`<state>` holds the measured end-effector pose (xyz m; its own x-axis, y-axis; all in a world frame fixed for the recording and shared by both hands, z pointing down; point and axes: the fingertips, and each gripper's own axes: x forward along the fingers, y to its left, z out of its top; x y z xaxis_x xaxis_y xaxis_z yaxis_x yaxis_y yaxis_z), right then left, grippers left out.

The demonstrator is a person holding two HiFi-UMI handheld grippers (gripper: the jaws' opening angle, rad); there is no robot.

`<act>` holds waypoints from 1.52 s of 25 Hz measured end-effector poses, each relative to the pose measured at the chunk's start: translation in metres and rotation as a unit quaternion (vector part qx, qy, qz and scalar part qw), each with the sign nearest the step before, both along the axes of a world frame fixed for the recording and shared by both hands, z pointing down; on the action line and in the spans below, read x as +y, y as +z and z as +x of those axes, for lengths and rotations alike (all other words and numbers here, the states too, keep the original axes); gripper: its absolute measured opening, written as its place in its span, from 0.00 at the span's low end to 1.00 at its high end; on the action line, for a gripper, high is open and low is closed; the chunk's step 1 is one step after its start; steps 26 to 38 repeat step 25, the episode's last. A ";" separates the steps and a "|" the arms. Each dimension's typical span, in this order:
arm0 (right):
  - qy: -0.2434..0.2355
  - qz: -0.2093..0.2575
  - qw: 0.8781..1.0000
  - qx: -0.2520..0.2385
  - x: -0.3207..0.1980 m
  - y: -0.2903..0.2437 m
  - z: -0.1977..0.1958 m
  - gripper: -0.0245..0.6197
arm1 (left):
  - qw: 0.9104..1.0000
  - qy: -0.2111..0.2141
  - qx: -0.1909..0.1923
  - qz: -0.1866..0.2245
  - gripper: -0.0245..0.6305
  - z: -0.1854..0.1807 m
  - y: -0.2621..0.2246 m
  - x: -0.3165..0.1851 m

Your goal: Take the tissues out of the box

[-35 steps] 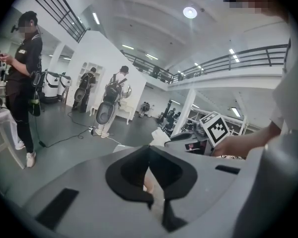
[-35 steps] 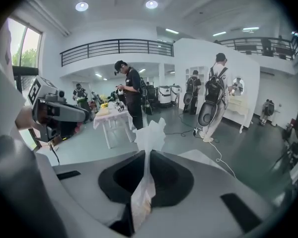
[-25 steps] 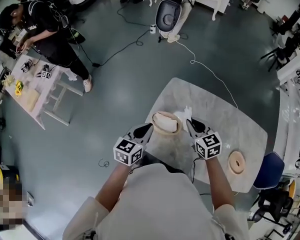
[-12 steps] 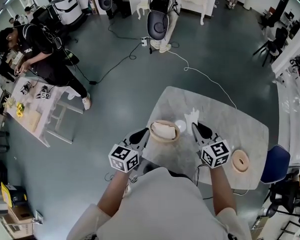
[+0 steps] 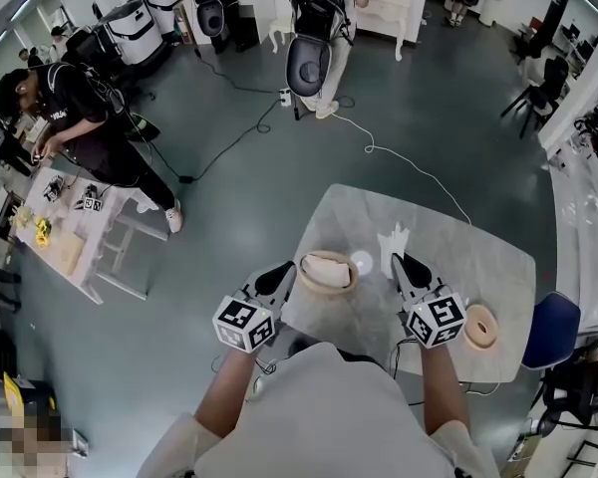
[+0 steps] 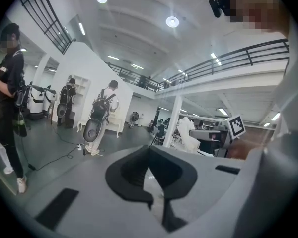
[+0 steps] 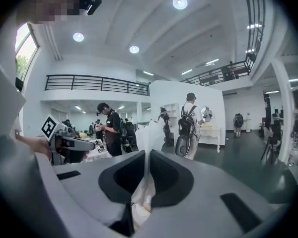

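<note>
A round wooden tissue box (image 5: pixel 327 272) with a cream tissue bulging from its top stands on the marble table (image 5: pixel 439 242). My right gripper (image 5: pixel 398 257) is shut on a white tissue (image 5: pixel 392 238), held upright to the right of the box and clear of it. In the right gripper view that tissue (image 7: pixel 148 130) runs up between the closed jaws of the right gripper (image 7: pixel 147 152). My left gripper (image 5: pixel 292 266) is shut with nothing in it, its tip beside the box's left rim. The left gripper view shows the left gripper (image 6: pixel 149 150) closed and the held tissue (image 6: pixel 187 135) beyond it.
A small white round thing (image 5: pixel 362 262) lies just right of the box. A wooden ring (image 5: pixel 478 325) lies at the table's right end, by a blue chair (image 5: pixel 540 333). A white cable (image 5: pixel 404 162) runs over the floor. A person (image 5: pixel 75 103) works at a pale table on the left.
My right gripper has carried the tissue to the right, farther from the box. The left gripper has stayed by the box's left side. The head view has shifted a little.
</note>
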<state>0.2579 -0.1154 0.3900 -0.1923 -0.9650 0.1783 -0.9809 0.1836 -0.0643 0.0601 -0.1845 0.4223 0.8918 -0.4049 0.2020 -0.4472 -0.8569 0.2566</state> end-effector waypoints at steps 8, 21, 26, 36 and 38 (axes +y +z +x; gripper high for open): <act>0.000 0.006 1.000 -0.002 0.003 -0.001 0.001 0.11 | 1.000 -0.009 0.004 -0.004 0.05 0.001 0.002 0.004; -0.007 0.000 1.000 -0.001 -0.001 0.002 -0.009 0.11 | 1.000 -0.017 0.006 -0.007 0.05 -0.006 0.003 -0.001; -0.008 -0.002 1.000 0.000 -0.009 0.000 -0.014 0.11 | 1.000 -0.017 0.006 -0.008 0.05 -0.011 0.001 -0.008; -0.008 -0.002 1.000 0.000 -0.009 0.000 -0.014 0.11 | 1.000 -0.017 0.006 -0.008 0.05 -0.011 0.001 -0.008; -0.008 -0.002 1.000 0.000 -0.009 0.000 -0.014 0.11 | 1.000 -0.017 0.006 -0.008 0.05 -0.011 0.001 -0.008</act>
